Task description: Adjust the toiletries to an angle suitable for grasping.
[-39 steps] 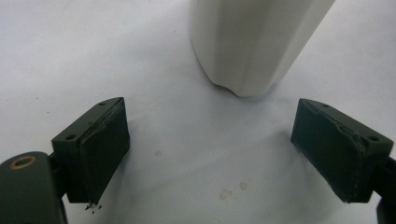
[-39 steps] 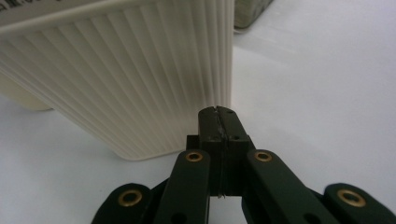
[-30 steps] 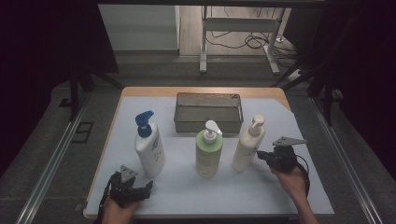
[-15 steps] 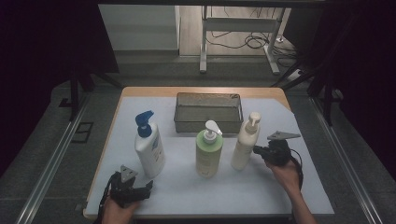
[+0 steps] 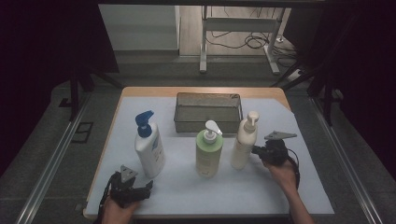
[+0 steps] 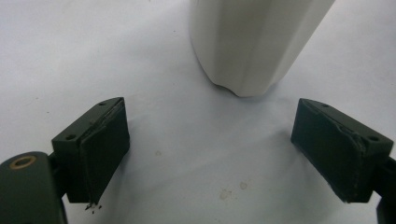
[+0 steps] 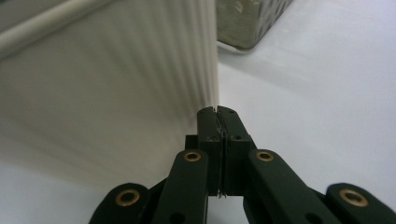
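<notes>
Three pump bottles stand in a row on the white table cover (image 5: 261, 186): a white bottle with a blue pump (image 5: 148, 145), a green bottle (image 5: 208, 153) and a cream bottle (image 5: 244, 140). My right gripper (image 5: 256, 150) is shut with nothing in it, its tips at the cream bottle's right side. In the right gripper view the closed gripper (image 7: 217, 113) sits against the ribbed cream bottle (image 7: 116, 88). My left gripper (image 5: 142, 186) rests near the front edge, open. Its view has the gripper (image 6: 210, 116) wide apart before the white bottle's base (image 6: 252, 46).
A grey mesh basket (image 5: 208, 99) stands behind the bottles at the middle back; its corner (image 7: 247, 18) appears past the cream bottle. The wooden table edge (image 5: 201, 89) runs behind it. Dark frame rails flank the table.
My right gripper has moved left and a little away from me, up to the cream bottle's side, and the bottle seems nudged slightly left. The left gripper has stayed put.
</notes>
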A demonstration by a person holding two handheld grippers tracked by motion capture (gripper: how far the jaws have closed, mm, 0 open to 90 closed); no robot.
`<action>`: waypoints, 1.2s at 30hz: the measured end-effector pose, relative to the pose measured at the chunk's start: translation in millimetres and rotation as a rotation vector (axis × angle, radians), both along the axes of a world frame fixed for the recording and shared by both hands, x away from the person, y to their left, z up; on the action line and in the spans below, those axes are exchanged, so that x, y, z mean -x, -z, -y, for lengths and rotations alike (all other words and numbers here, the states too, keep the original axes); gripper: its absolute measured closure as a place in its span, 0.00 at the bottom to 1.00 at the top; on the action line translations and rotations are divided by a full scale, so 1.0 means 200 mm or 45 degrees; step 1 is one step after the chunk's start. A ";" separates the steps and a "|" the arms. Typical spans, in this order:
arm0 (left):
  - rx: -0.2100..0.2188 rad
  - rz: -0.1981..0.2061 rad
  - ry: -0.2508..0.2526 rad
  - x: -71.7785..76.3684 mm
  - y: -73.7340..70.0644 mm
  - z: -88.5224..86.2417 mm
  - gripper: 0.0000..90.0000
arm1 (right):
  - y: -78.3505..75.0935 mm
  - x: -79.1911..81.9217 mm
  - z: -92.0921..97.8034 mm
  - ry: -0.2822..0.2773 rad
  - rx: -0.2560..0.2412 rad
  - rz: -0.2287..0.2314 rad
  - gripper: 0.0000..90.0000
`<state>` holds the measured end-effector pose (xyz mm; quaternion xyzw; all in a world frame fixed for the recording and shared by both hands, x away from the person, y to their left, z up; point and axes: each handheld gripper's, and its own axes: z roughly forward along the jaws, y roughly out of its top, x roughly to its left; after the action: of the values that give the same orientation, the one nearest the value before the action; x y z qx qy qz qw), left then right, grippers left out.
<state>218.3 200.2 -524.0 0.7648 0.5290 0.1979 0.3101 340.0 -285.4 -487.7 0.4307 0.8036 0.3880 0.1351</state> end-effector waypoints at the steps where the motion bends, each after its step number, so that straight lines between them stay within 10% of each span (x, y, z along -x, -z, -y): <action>1: 0.001 0.001 0.000 0.00 0.00 0.00 0.13 | 0.00 0.01 0.00 -0.002 0.002 0.000 0.98; 21: 0.001 0.001 -0.001 0.00 0.00 0.00 0.12 | -0.10 0.35 -0.09 -0.148 -0.037 0.037 0.99; 36: 0.000 0.000 0.000 0.00 0.00 0.00 0.13 | -0.07 0.30 -0.29 -0.152 -0.043 0.047 0.99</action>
<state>218.3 200.2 -524.0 0.7647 0.5291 0.1978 0.3101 279.4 -228.0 -473.5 0.3771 0.8185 0.4167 0.1191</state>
